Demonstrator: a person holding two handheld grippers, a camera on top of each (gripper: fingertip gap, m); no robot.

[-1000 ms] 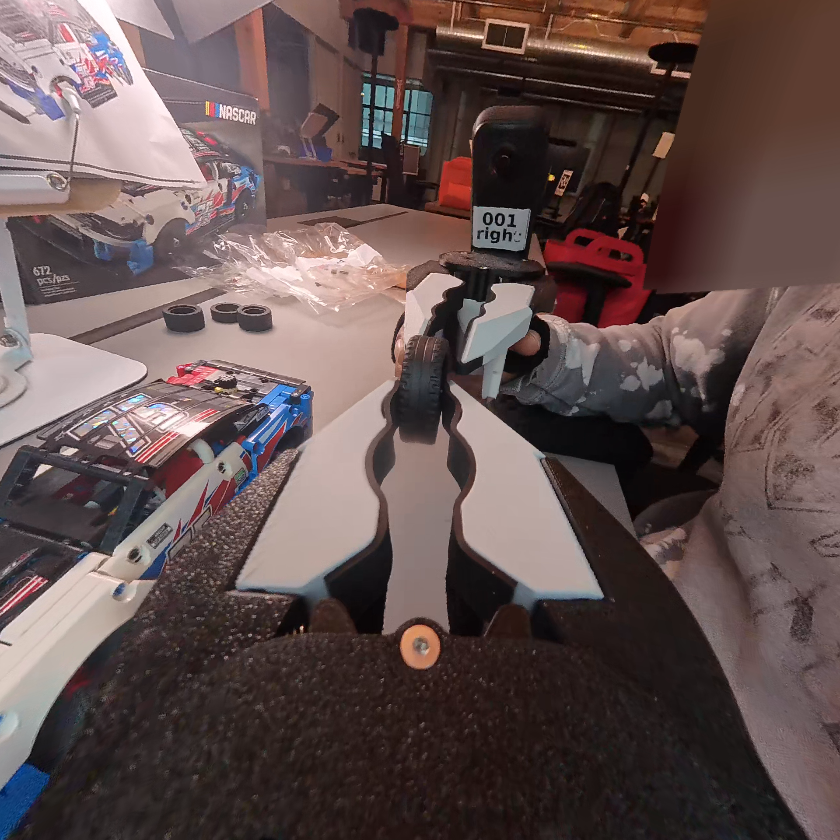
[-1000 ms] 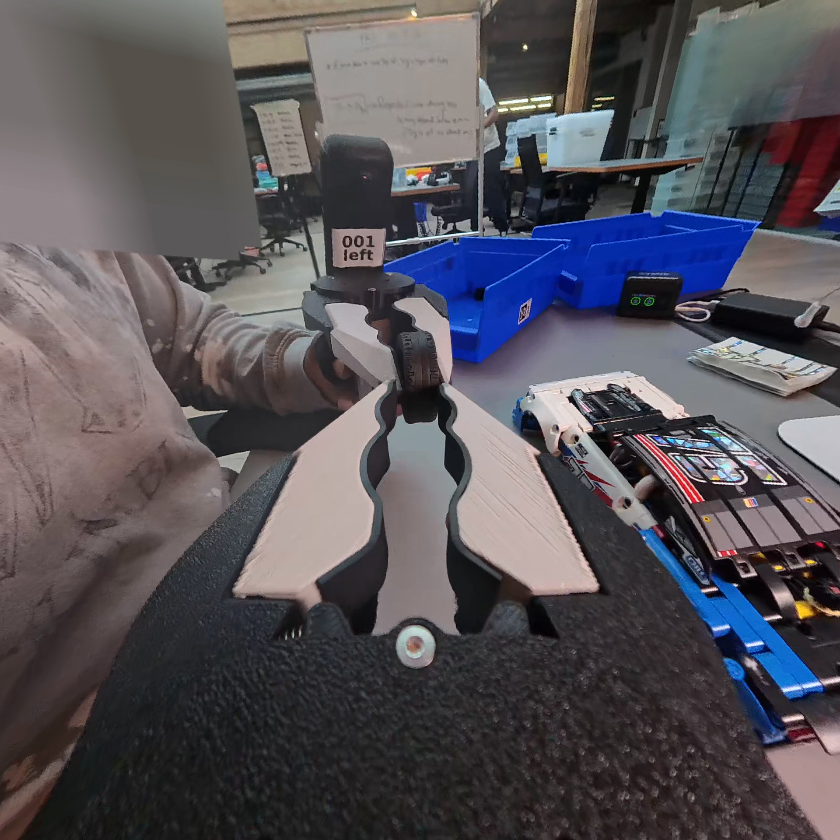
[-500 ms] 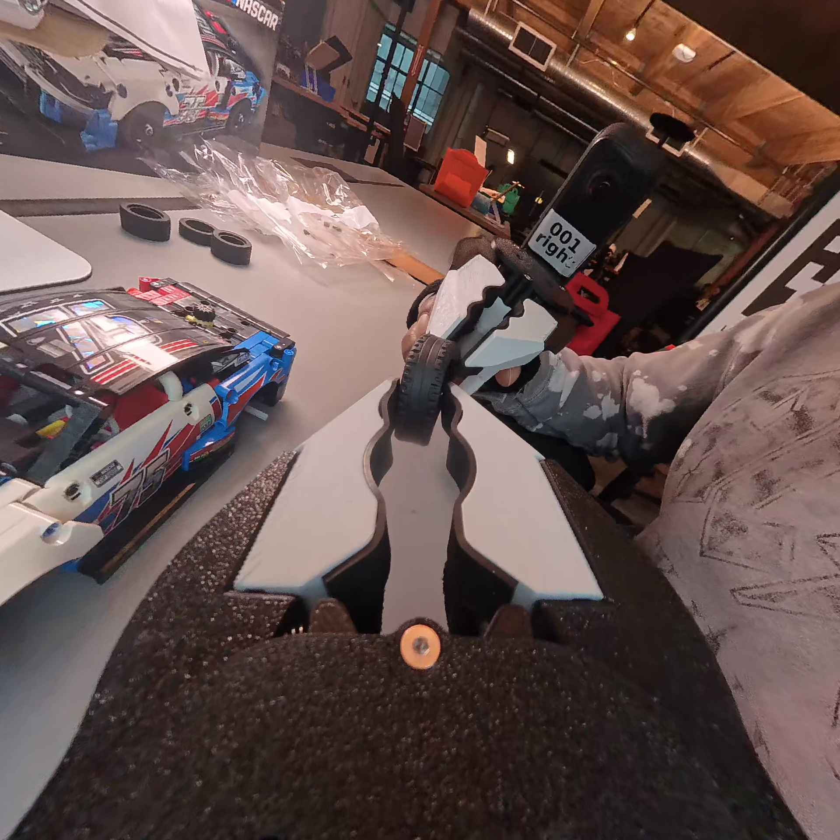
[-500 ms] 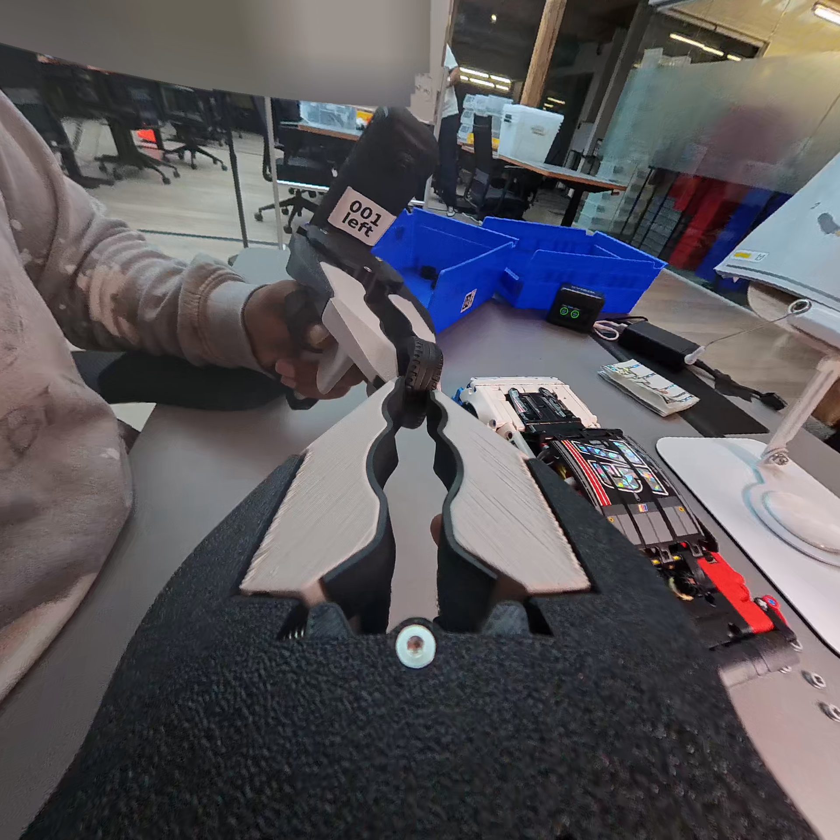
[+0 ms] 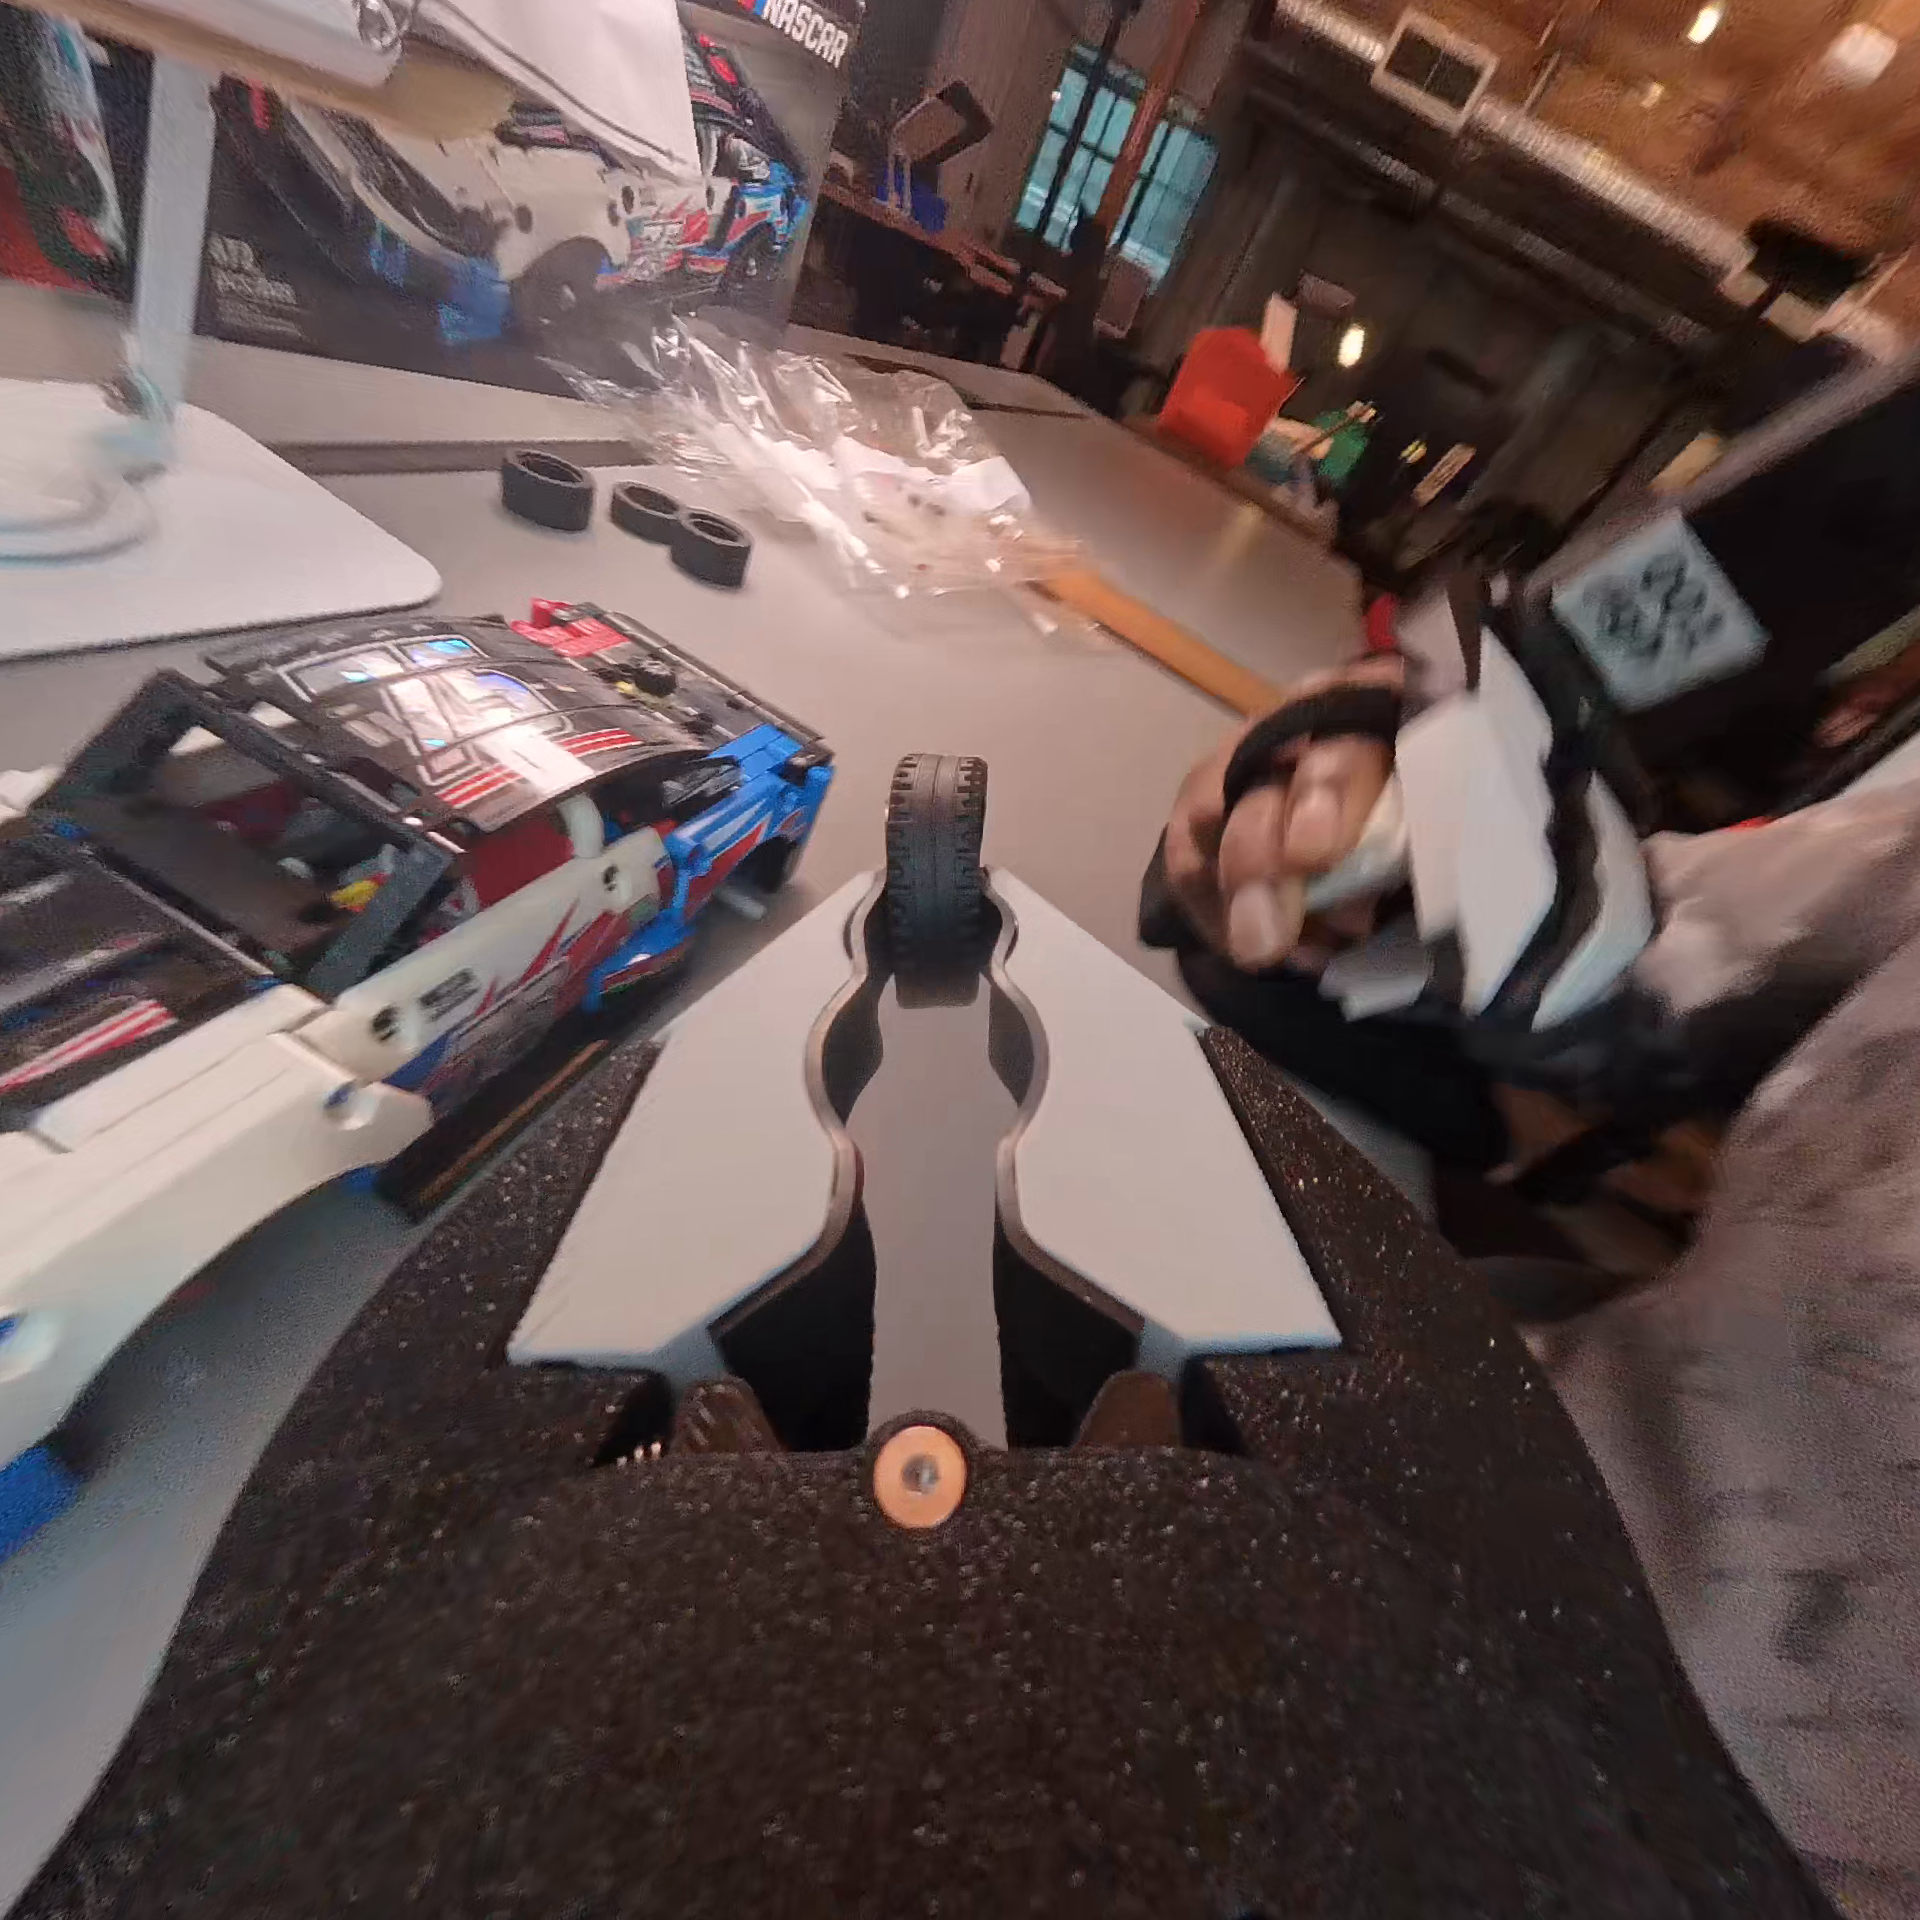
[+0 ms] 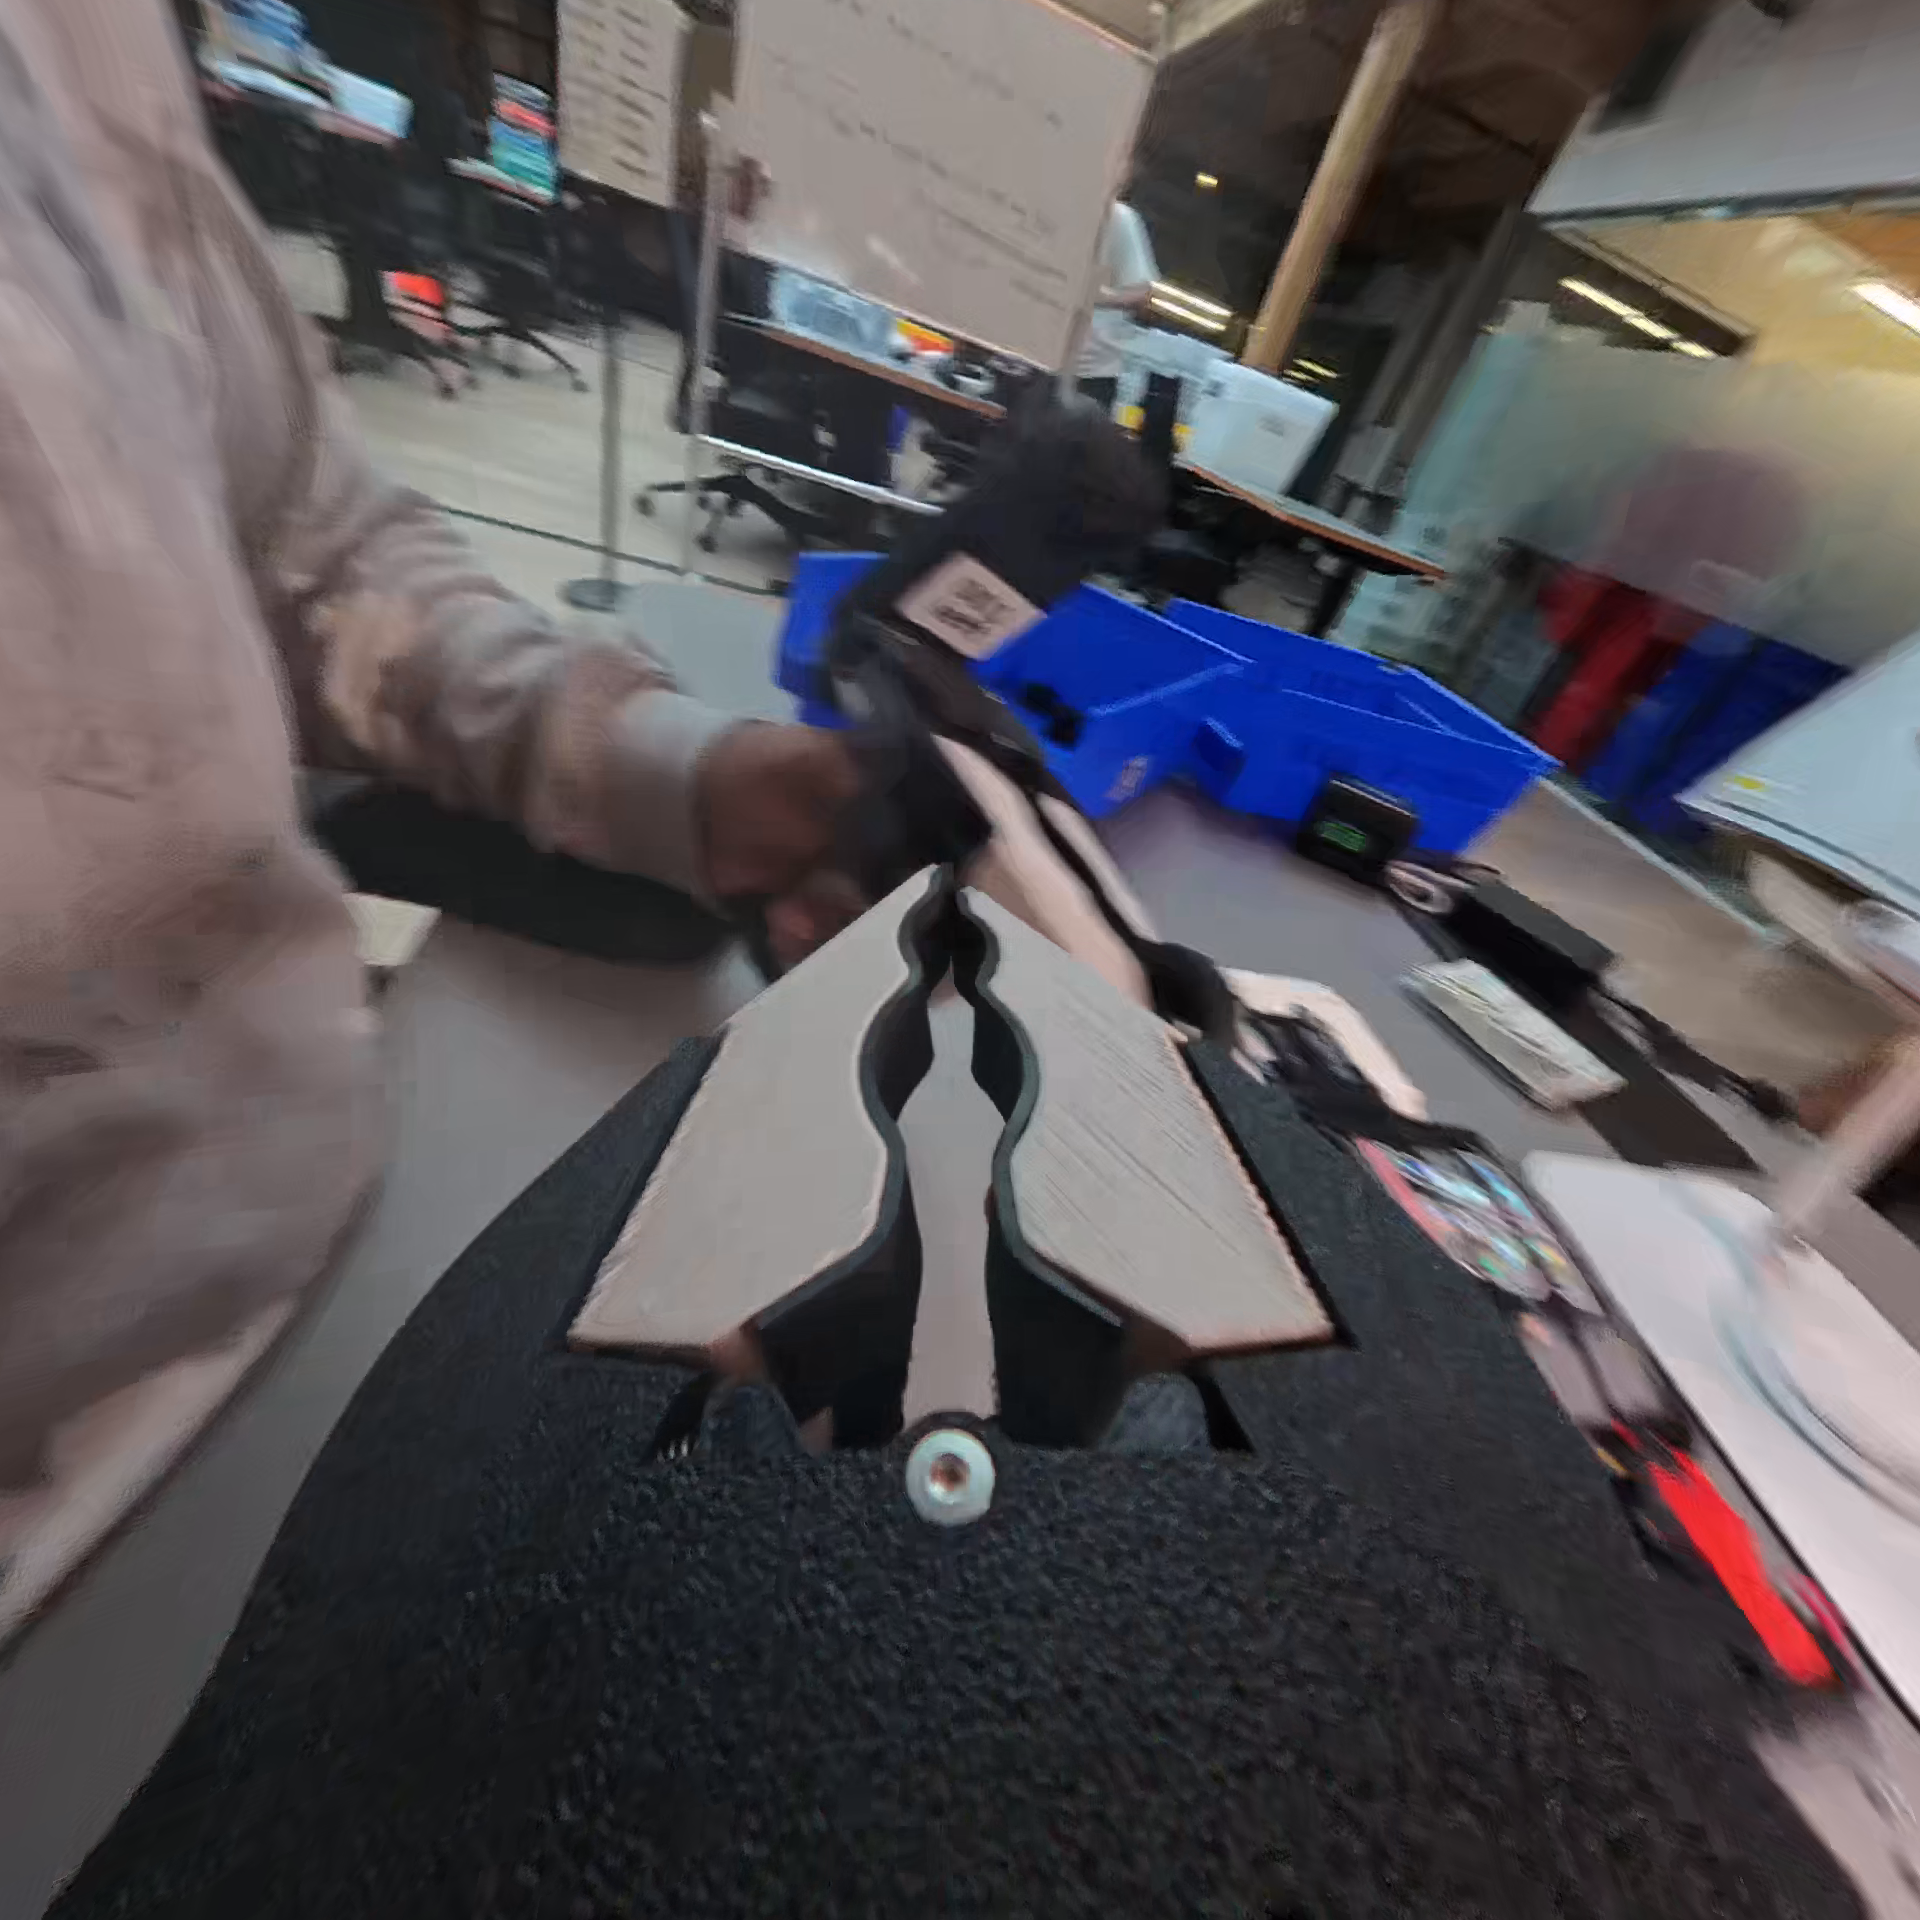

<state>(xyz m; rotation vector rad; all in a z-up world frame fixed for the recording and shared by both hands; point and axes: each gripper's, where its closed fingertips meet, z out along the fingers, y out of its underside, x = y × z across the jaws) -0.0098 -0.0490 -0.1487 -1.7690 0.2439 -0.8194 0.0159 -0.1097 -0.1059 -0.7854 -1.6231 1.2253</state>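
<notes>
Left gripper (image 5: 935,894) clamped on a small black wheel (image 5: 933,842), held upright at the fingertips above the grey table (image 5: 987,665), just beside the blue nose of the toy race car (image 5: 436,883). Right gripper (image 6: 951,904) with fingertips closed together, nothing between them, apart from the wheel. Farther back on the table, three loose black tyres (image 5: 634,509) near a clear plastic bag (image 5: 862,488).

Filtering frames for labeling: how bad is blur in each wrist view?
Left wrist view: tyre in its own jaws sharp, toy car mildly soft, person's hand smeared. Right wrist view: heavy motion blur all over, blue bins and sleeve streaked.
</notes>
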